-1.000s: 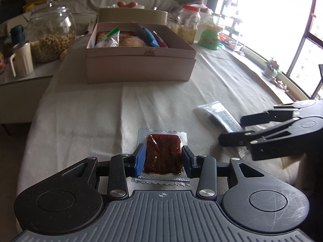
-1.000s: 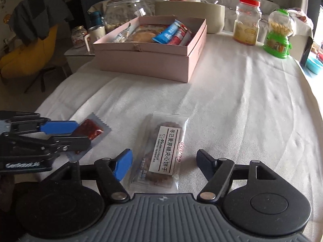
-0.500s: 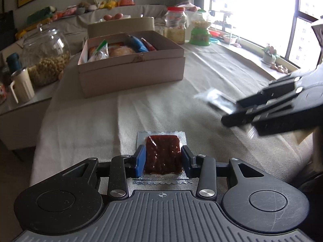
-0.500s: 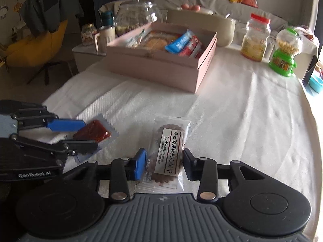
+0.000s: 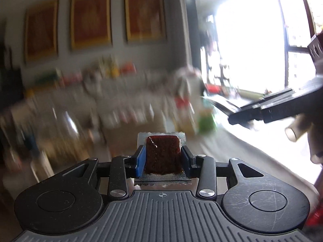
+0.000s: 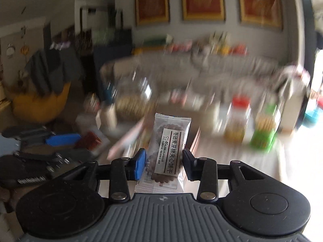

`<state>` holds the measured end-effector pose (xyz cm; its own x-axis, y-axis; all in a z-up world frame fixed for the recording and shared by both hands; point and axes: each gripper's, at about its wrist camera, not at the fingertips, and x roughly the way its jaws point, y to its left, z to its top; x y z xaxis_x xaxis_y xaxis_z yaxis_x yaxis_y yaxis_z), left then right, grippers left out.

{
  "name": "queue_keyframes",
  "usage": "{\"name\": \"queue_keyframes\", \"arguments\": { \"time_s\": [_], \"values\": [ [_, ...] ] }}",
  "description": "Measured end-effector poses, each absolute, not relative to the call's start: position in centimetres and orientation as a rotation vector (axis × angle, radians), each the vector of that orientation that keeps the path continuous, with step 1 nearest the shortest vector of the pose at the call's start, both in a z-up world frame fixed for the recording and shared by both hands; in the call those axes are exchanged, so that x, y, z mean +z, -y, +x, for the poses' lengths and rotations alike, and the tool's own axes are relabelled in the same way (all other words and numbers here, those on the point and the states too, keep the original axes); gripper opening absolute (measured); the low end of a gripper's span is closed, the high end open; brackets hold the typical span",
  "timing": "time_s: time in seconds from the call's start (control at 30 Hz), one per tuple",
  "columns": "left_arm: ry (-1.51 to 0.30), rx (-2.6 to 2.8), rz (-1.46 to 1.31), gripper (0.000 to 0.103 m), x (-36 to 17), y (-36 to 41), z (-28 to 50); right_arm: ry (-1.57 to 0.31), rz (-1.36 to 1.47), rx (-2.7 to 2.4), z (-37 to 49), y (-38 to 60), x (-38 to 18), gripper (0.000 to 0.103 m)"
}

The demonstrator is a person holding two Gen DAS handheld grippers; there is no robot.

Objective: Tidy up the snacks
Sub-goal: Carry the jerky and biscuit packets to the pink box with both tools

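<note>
Snacks both lifted clear of the table: left gripper (image 5: 162, 162) clamps the red jelly pack (image 5: 162, 157), right gripper (image 6: 164, 164) clamps the biscuit packet (image 6: 168, 153); carry level, grips firm, toward the pink box (image 6: 129, 139), likely that blurred shape ahead.

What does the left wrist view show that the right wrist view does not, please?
Only the left wrist view shows the bright window and the left gripper head-on, shut on a dark red snack packet. Only the right wrist view shows the label on the biscuit packet in the right gripper, and a yellow chair. Both show the framed pictures and each other's gripper.
</note>
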<state>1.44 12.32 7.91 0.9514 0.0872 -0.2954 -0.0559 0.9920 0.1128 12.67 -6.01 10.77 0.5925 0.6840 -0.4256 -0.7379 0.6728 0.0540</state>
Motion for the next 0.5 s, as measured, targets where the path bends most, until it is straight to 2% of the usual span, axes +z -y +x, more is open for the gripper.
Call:
{"name": "queue_keyframes", "arguments": {
  "time_s": [0.07, 0.17, 0.37, 0.5],
  "values": [
    [-0.276, 0.096, 0.092, 0.043, 9.8, -13.6, 3.8, -0.38, -0.143, 0.796, 13.8, 5.0, 13.0, 0.039],
    [-0.335, 0.075, -0.045, 0.043, 9.7, -16.4, 8.6, -0.34, -0.169, 0.765, 15.8, 2.9, 14.4, 0.039],
    [-0.5, 0.001, -0.282, 0.043, 1.8, -21.0, 17.2, -0.488, -0.137, 0.792, 21.4, -1.4, 12.3, 0.039],
    [-0.697, 0.021, -0.355, 0.043, -2.8, -22.8, 20.6, -0.594, -0.162, 0.795, 24.4, -3.8, 9.4, 0.039]
  ]
}}
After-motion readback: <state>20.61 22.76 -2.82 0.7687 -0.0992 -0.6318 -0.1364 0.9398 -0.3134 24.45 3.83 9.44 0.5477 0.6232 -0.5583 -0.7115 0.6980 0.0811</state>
